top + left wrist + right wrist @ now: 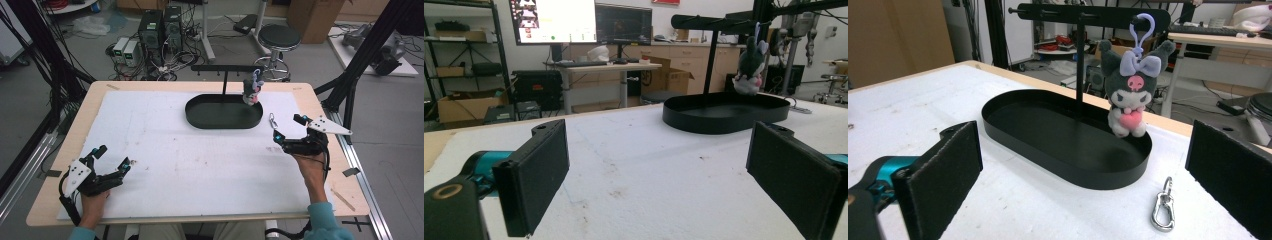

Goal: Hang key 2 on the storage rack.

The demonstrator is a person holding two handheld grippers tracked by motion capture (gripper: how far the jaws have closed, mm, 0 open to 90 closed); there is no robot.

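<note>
A black oval tray (200, 118) (1013, 135) (684, 120) stands at the back of the white mat, with a T-shaped hanger bar (220, 67) (1088, 12) rising from it. A grey plush keychain with a pink heart (252, 88) (1129, 92) (749, 70) hangs by its purple loop from the bar's right end. A silver carabiner clip (272, 120) (1163, 206) lies on the mat right of the tray. My right gripper (289, 126) (1083, 185) is open near the clip, nothing between its jaws. My left gripper (114, 156) (659, 175) is open at the front left, empty.
The white mat (200, 165) covers most of the wooden table (320, 107). Black frame posts (360, 55) stand at the right edge. A stool (279, 37) and computer boxes (160, 30) stand on the floor behind the table.
</note>
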